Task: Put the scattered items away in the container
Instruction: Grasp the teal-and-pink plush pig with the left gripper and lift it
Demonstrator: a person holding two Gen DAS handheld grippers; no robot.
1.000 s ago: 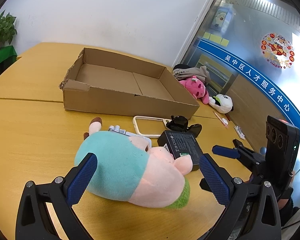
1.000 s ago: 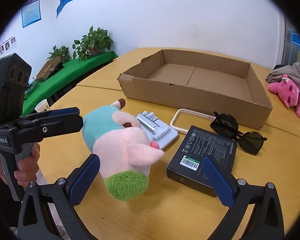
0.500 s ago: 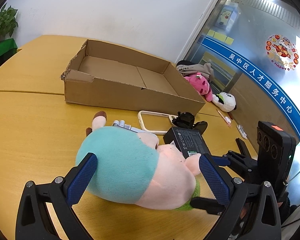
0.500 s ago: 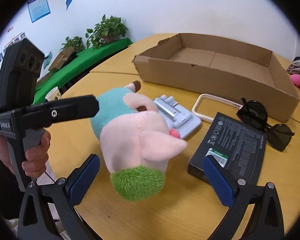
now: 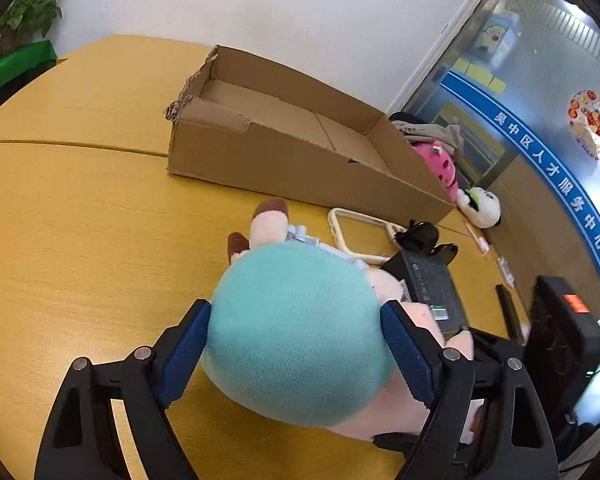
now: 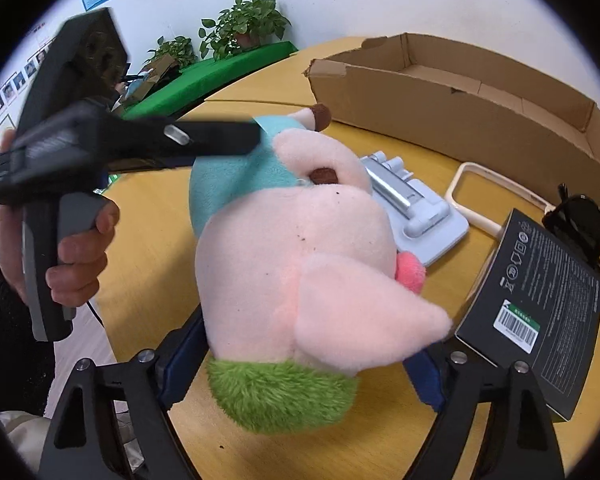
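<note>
A plush pig point(image 5: 300, 332) with a teal body, pink head and green tuft lies on the wooden table point(image 5: 80, 240). My left gripper point(image 5: 296, 348) straddles the teal body; its jaws are closing and both blue pads point(image 5: 188, 344) touch the fabric. My right gripper point(image 6: 304, 368) straddles the pink head of the plush pig point(image 6: 292, 264). Its jaws are closing too, with a gap still showing at the right pad point(image 6: 424, 376). The open cardboard box point(image 5: 300, 160) stands behind, empty inside. In the right wrist view a hand point(image 6: 76, 252) holds the left gripper point(image 6: 140, 140).
A black carton point(image 6: 540, 292), sunglasses point(image 6: 580, 224), a grey stand point(image 6: 420, 216) and a cream frame point(image 6: 480, 192) lie between the pig and the cardboard box point(image 6: 460, 112). A pink plush point(image 5: 440, 160) and a panda plush point(image 5: 480, 208) sit at the far right. Potted plants point(image 6: 244, 24) line the wall.
Both grippers have come down and forward over the plush pig, and their jaws have narrowed around it. The pig now fills the space between each pair of pads.
</note>
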